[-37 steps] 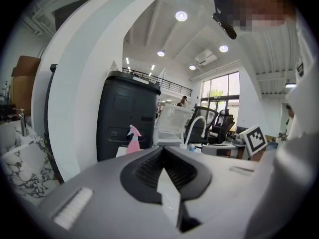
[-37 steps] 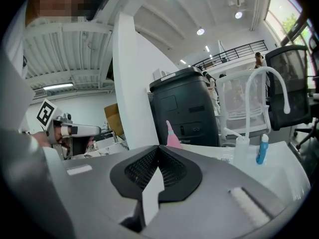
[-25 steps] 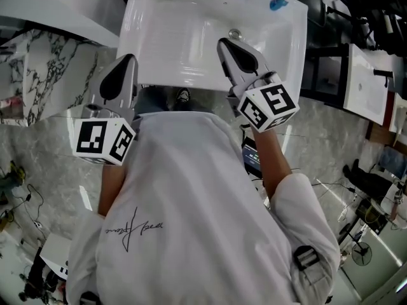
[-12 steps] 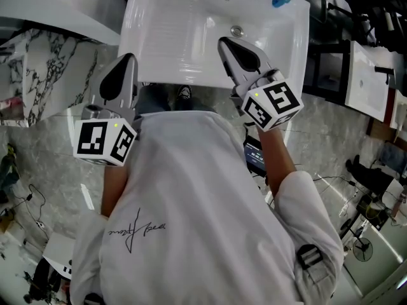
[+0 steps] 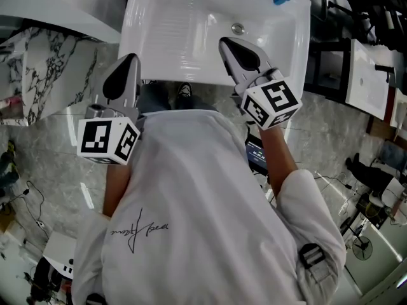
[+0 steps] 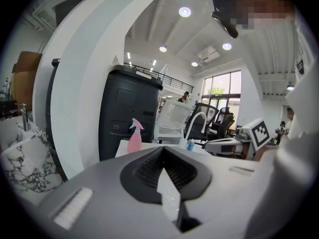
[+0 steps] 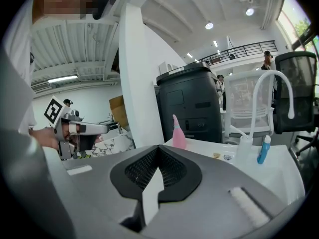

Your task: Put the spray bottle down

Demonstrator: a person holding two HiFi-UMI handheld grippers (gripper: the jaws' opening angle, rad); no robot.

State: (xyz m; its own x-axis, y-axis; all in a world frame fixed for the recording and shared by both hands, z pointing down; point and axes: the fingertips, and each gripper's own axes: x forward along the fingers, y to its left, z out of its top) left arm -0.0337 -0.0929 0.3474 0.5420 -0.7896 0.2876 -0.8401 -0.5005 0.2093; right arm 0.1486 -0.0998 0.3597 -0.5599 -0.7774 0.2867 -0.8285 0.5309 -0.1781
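On shirt, unreadable cursive; spray bottle on sink

The white washbasin bears a pink spray bottle and blue tube.

Overhead, we look steeply down on the white rectangular basin; both gripper views face across it, sharing the pink spray bottle.

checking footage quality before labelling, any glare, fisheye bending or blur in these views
Head view: even light, sharp, soft sheen on the white sink, straight edges bowed. Left gripper view: heavy fisheye with black corners, ceiling lights and window blown out, pink spray bottle small but crisp. Right gripper view: same fisheye, white pillar leaning, mosaic patch top left.
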